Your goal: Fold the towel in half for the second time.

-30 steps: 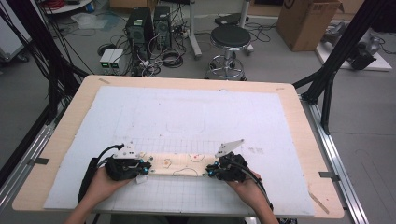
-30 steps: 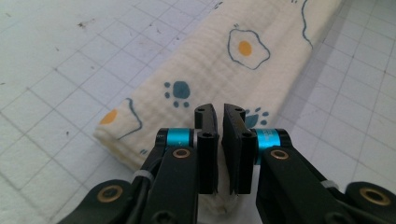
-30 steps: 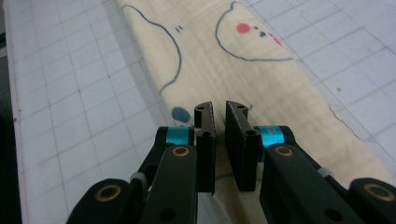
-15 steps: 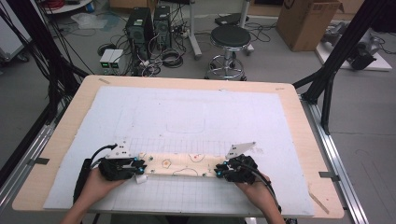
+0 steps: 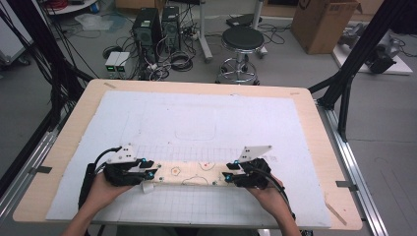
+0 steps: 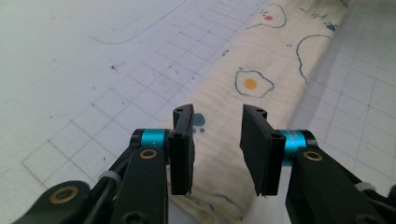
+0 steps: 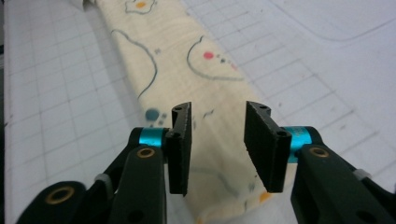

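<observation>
Now, nearest the person, two hands are holding the tools at the front edge of the worktop (image 5: 59, 162). Left gripper (image 5: 153, 173) is sitting at the left end of a folded cream cloth strip (image 5: 189, 173), fingers (image 6: 182, 147) gaping partway open, nothing pinched between them; in the left gripper view the cloth (image 6: 261, 70) is lying under and beyond the gap, running away up-right. Right gripper (image 5: 227, 174) is sitting at the strip's right end, fingers (image 7: 181, 144) likewise parted with nothing clamped; in the right gripper view the cloth (image 7: 182, 60) is lying below the gap and stretching away up-left. Cloth is lying flat on the white gridded mat (image 5: 206, 128), long side across the worktop, between the two grippers, printed with fried-egg doodles (image 6: 252, 84) and blue outlines. Grey three-cornered plates are sitting on top of both grippers. Farther out, the mat is showing a faint drawn rounded outline (image 5: 195, 129). Beyond the worktop, on the floor: a round black stool (image 5: 242, 39), two computer towers (image 5: 157, 24) with tangled cables, a cardboard box (image 5: 322, 22).
</observation>
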Tool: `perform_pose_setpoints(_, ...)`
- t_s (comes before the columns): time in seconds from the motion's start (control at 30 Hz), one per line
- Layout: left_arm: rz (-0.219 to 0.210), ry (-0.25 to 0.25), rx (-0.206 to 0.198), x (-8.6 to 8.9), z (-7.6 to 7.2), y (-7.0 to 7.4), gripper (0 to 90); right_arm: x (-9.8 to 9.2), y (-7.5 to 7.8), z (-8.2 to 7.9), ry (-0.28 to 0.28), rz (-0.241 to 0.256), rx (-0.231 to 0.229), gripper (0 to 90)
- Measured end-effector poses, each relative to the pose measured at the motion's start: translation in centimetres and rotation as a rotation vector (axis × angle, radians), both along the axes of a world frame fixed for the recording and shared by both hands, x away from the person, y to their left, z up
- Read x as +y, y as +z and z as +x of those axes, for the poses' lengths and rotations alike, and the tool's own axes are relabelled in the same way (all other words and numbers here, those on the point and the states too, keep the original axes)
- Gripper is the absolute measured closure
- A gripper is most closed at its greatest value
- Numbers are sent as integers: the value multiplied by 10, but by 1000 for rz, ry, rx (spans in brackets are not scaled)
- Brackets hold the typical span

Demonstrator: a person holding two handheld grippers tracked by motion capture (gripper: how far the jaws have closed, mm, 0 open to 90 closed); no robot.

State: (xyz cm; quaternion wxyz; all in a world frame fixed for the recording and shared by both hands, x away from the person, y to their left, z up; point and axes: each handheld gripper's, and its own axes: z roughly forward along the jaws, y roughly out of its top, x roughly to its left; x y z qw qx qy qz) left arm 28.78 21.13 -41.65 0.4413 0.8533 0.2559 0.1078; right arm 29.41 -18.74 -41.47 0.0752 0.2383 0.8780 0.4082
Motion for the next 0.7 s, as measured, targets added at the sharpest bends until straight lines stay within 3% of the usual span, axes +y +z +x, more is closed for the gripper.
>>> perform_pose_setpoints(0.1,41,6,27,-2,5,-7,633,8,-4,7,24,-25,-11,554)
perform_pose_setpoints(0.27,81,0,41,-4,6,-14,575,9,-14,14,19,-73,38,506)
perform_pose_setpoints(0.5,63,9,54,4,5,-19,560,4,-17,11,22,-106,30,476)
perform_pose_setpoints(0.7,61,9,44,5,4,-20,555,-4,-19,6,28,-95,7,467)
